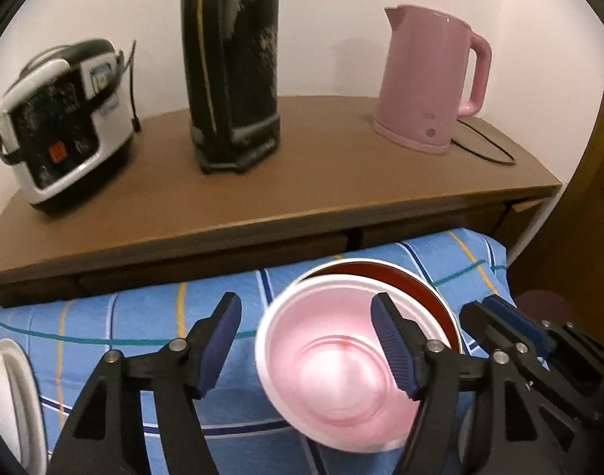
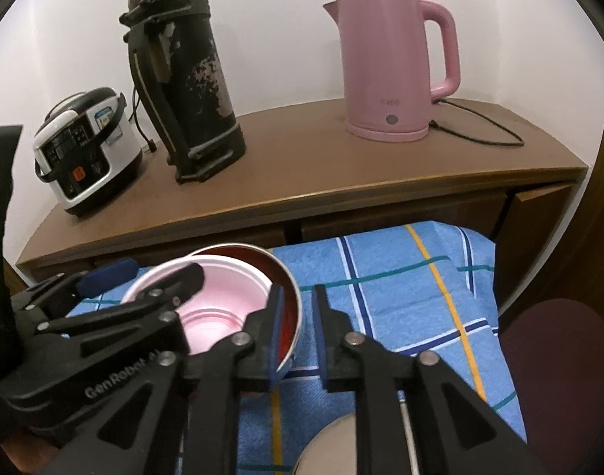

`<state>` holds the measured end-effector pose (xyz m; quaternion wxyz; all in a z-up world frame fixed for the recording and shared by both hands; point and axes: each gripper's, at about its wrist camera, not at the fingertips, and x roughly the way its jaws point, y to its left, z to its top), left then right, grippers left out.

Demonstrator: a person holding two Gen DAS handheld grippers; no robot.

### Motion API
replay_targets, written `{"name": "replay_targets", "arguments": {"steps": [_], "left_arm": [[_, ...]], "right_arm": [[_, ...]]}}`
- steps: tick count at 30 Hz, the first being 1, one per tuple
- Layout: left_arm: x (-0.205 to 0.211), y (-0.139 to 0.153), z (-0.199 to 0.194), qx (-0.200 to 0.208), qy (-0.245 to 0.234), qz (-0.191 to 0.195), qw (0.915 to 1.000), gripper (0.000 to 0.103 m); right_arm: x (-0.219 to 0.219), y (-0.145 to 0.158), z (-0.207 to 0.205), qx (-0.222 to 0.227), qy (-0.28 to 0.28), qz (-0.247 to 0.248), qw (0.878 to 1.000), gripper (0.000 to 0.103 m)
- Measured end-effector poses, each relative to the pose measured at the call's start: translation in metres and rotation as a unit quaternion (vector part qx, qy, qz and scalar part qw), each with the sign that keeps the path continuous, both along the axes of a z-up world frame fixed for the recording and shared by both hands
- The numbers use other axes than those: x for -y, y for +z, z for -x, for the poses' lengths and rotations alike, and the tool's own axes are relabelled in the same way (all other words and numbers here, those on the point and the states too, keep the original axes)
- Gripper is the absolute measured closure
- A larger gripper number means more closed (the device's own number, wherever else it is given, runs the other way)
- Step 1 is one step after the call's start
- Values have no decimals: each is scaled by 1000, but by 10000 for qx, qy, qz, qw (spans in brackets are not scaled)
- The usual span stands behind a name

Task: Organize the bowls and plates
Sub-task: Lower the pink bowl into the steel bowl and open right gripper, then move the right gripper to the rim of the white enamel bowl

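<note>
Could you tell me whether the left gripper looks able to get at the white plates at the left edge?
Probably yes: the left gripper stands open around nothing, and only bare blue checked cloth lies between it and the white plates.

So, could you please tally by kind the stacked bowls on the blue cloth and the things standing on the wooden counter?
Bowls: 2, the pink bowl and the red bowl
Kettle: 1
Flask: 1
Rice cooker: 1
Total: 5
</note>
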<state>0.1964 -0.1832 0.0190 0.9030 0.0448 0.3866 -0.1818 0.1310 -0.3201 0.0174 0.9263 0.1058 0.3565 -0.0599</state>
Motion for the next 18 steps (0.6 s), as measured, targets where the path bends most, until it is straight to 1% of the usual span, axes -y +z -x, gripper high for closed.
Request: {"name": "replay_targets", "arguments": {"steps": [4, 9, 13, 18], "left_arm": [[-6, 7, 3, 84, 81, 14, 9999, 33], [-10, 12, 13, 192, 106, -67, 9997, 33], [-17, 13, 25, 287, 170, -142, 9993, 33], [-24, 8, 41, 285, 255, -286, 9989, 33]], "right_arm": [[0, 6, 6, 94, -41, -49, 9999, 73], [-1, 14, 19, 210, -114, -73, 9997, 68], [-3, 15, 31, 234, -140, -102, 9996, 68], [-5, 14, 48, 255, -168, -191, 9994, 68]]}}
